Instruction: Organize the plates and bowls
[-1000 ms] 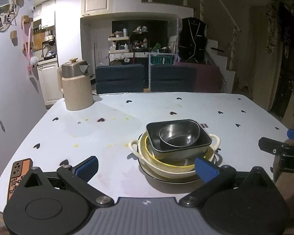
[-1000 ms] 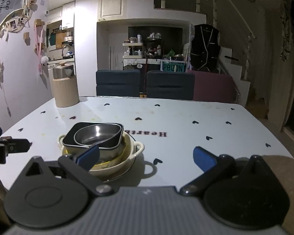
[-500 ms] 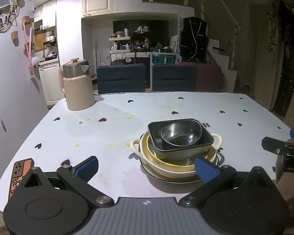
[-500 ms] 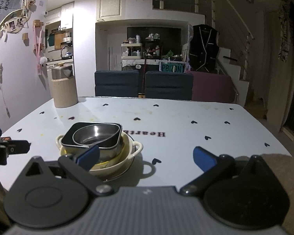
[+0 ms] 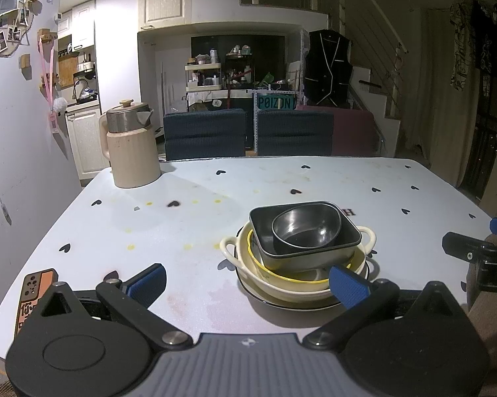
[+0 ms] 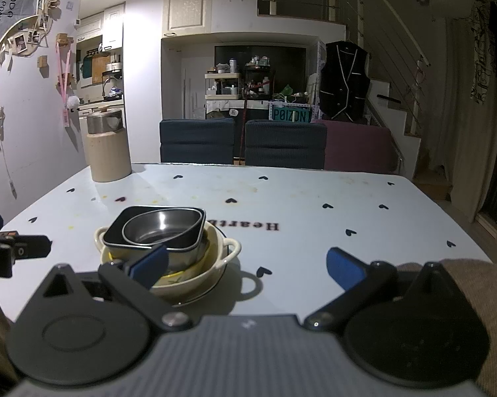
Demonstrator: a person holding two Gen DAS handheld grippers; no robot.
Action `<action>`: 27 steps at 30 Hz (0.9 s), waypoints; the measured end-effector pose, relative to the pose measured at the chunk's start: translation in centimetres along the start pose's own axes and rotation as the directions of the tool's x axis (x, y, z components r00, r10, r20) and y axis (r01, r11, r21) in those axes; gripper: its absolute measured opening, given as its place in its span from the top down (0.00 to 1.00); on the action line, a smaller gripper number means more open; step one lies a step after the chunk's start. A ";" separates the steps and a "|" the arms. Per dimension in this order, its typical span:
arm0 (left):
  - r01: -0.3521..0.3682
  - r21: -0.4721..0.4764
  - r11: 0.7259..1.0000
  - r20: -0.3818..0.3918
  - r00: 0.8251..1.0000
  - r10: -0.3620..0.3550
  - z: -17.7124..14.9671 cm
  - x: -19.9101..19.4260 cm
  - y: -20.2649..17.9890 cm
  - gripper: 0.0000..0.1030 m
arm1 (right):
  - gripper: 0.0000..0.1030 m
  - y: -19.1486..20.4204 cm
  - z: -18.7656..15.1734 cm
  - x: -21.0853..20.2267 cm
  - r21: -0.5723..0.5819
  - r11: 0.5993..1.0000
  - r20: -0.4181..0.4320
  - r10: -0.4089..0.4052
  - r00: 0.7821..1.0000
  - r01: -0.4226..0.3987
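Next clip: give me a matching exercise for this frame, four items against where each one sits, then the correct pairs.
Items:
1. steel bowl
2. cream two-handled dish
3. beige kettle
4. orange phone

Places:
A. at the table's near left edge
B. nested inside the dark rectangular dish
C. far left corner of the table
D. on the plate, under the rest of the stack

Pairs: 1-B, 2-D, 3-C, 4-A
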State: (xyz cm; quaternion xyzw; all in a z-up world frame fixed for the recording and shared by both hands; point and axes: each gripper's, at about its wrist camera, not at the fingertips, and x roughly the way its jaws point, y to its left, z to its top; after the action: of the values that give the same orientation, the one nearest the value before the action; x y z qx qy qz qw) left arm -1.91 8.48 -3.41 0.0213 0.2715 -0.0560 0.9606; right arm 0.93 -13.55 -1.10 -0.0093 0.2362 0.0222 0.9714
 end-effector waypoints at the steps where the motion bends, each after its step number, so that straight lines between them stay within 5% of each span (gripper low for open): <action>1: 0.000 0.000 1.000 0.000 1.000 0.000 0.0 0.0 0.0 0.00 | 0.00 0.0 0.0 0.0 0.000 1.000 0.000 -0.001 1.000 0.001; 27: 0.002 0.001 1.000 0.000 1.000 -0.002 0.0 0.0 0.0 0.00 | 0.00 0.1 -0.2 -0.1 0.002 1.000 -0.005 -0.009 1.000 0.009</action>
State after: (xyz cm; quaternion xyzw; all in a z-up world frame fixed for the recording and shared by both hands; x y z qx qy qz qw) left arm -1.92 8.44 -3.39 0.0215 0.2713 -0.0573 0.9605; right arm 0.72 -13.47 -1.20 -0.0095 0.2387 0.0175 0.9709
